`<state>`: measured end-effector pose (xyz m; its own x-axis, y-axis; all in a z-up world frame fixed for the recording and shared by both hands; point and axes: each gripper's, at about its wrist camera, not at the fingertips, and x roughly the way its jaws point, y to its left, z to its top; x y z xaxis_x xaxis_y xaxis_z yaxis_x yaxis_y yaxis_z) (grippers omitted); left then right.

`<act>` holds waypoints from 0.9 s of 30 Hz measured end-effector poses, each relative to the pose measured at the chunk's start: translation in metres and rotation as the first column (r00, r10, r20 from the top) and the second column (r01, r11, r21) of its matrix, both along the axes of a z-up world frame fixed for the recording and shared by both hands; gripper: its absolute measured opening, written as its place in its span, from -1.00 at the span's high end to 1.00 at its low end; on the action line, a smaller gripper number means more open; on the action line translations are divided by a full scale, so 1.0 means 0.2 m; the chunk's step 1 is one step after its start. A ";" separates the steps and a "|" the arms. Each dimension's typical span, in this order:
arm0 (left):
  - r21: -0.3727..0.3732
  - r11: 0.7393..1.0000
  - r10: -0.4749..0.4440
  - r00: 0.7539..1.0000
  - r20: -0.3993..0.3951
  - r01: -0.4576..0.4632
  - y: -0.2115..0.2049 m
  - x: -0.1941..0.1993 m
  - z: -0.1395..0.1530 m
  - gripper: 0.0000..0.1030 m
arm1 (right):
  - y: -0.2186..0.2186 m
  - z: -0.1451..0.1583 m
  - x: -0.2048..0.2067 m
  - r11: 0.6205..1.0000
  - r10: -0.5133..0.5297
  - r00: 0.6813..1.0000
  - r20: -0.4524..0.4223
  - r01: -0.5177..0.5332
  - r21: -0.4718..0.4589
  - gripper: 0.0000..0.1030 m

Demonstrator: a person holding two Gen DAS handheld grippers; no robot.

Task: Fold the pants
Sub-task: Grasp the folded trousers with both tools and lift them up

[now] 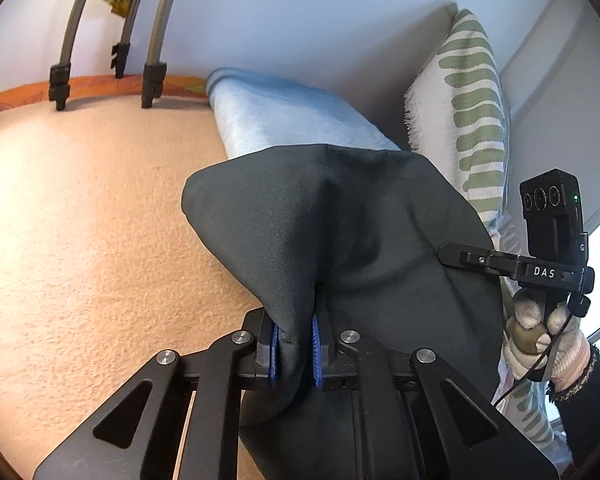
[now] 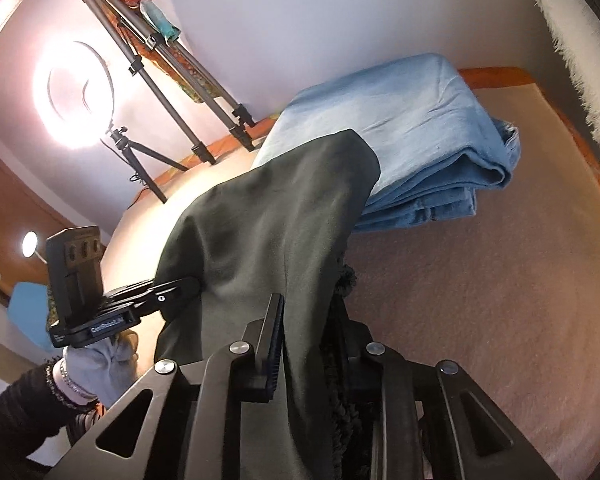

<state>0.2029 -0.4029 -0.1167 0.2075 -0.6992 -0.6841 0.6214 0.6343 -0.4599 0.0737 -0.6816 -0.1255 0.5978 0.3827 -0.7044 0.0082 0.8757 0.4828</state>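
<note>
Dark pants (image 1: 360,220) hang bunched and lifted off the peach bed cover (image 1: 80,220). A thick fold of the cloth is pinched between the blue pads (image 1: 275,354) of my left gripper (image 1: 296,354), which is shut on it. In the right wrist view the same pants (image 2: 268,220) drape over my right gripper (image 2: 306,344), shut on a gathered edge. Its right finger is hidden by the cloth. Each gripper shows in the other's view, at the fabric's side, held by a gloved hand (image 1: 540,320).
Folded light-blue jeans (image 2: 400,128) lie on the bed just beyond the pants. A green-striped pillow (image 1: 472,120) leans against the wall to the right. Tripod legs (image 1: 154,40) and a lit ring light (image 2: 76,96) stand at the bed's far left edge.
</note>
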 end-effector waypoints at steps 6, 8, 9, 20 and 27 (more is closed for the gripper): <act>-0.005 1.000 -0.029 0.997 0.070 0.030 0.00 -0.05 0.09 0.82 | 0.04 0.08 -0.04 0.997 -0.034 0.999 0.025 0.036 -0.063 0.68; -0.018 0.999 -0.036 0.995 0.090 0.037 0.01 -0.07 0.13 0.82 | 0.06 0.11 -0.06 0.996 -0.048 0.998 0.042 0.051 -0.069 0.70; -0.026 0.999 -0.037 0.994 0.098 0.040 0.01 -0.08 0.16 0.82 | 0.06 0.14 -0.08 0.995 -0.055 0.997 0.056 0.059 -0.080 0.70; -0.080 0.993 -0.068 0.967 0.244 0.091 -0.06 -0.11 0.47 0.82 | 0.06 0.43 -0.21 0.982 -0.109 0.976 0.190 0.135 -0.130 0.72; -0.104 0.989 -0.059 0.938 0.342 0.101 -0.12 -0.03 0.68 0.82 | 0.05 0.66 -0.14 0.972 -0.129 0.950 0.286 0.178 -0.154 0.72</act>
<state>0.1974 -0.4274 0.0186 0.3517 -0.7946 -0.4949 0.7995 0.5299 -0.2827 0.0459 -0.6713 0.0064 0.8177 0.1558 -0.5542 0.0394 0.9453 0.3239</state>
